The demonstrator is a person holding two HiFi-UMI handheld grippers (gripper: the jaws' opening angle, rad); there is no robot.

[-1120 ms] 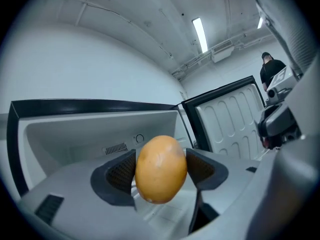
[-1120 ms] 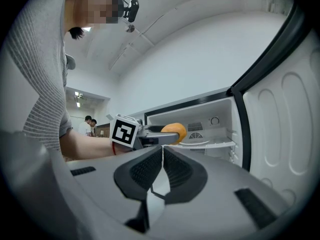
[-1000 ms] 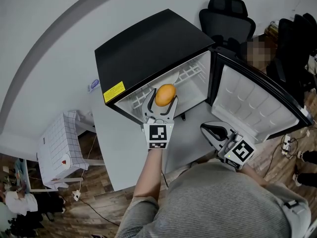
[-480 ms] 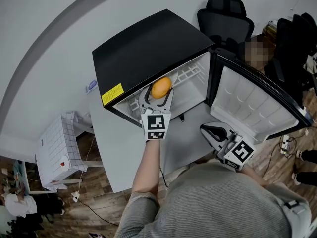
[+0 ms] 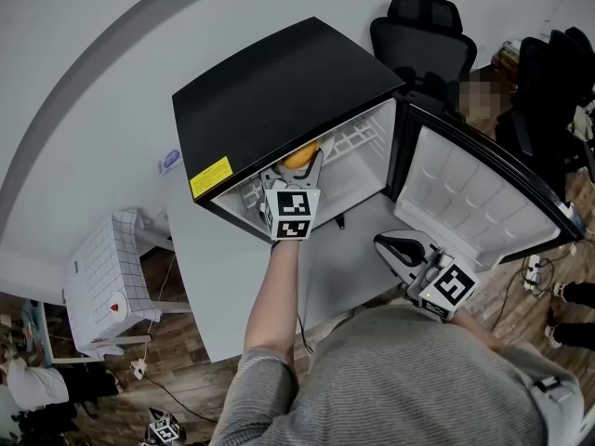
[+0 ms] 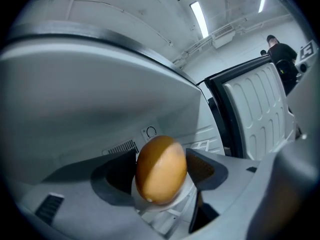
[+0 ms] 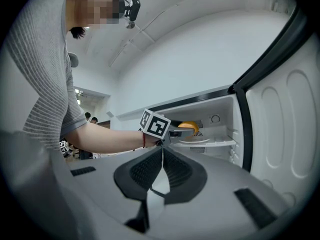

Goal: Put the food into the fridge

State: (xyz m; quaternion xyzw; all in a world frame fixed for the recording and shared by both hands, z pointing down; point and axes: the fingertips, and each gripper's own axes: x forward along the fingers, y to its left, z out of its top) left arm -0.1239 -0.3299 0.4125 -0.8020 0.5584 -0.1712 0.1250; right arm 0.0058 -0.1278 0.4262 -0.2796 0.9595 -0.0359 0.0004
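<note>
**Fruit inside the fridge, release to come**

On the far left, a white gridded stand (image 5: 104, 282) sits on the floor, well apart from the action. Moving in, there's the grey table (image 5: 237, 282) carrying the black fridge (image 5: 288, 86), with a yellow label (image 5: 213, 176) on its front edge. And here's the centre of play: the left gripper (image 5: 297, 167) reaches through the fridge opening, its claw pinching an orange-yellow fruit (image 6: 161, 170) by its sides. The left gripper view shows both pads snug against it. The fruit hangs in the upper part of the compartment, directly over a white plate (image 7: 196, 141) that rests on the fridge shelf. Whether the fruit's underside touches the plate, I cannot tell; it looks very close.

Further right, the wire shelf (image 5: 358, 140) shows pale inside the cabinet, and the door (image 5: 474, 203) stands swung wide open. Down by the person's torso, the right gripper (image 5: 395, 245) waits near the open door, its claw pressed together with nothing between, well apart from the fridge interior. A black office chair (image 5: 423, 31) sits behind the fridge.

So where are we? By my reading, well along: the door is open and the fruit is inside the compartment. What's left is lowering it onto the plate, spreading the claw, drawing the left arm out, and probably shutting that door. No other food shows on the table.
</note>
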